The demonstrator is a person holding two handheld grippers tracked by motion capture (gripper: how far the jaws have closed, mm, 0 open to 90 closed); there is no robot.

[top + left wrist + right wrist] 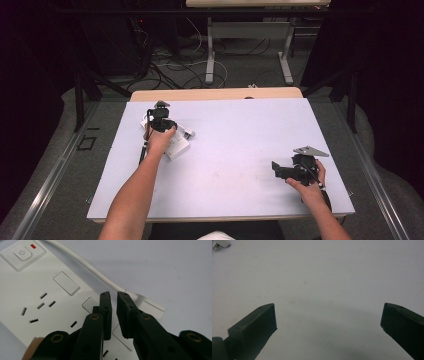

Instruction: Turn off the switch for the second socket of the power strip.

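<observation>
Table: pale top, seen from above; a person's two forearms come in from the near edge.
Power strip: white, lying flat on the left part of the table; in the high view partly covered by the left hand.
Strip details: a power button with a red light beside it at one end, then sockets and flat square covers along its face.
Cord: white, running along the strip's edge and joining it at a flat white tab just past the jaw tips.
Left gripper: held over the strip, pointing down at its face; jaws nearly together with a narrow slit between them; nothing seen in that slit.
Right gripper: over bare table at the right, well apart from the strip; jaws spread wide, nothing between them.
Left hand: wrapped round the left gripper's body.
</observation>
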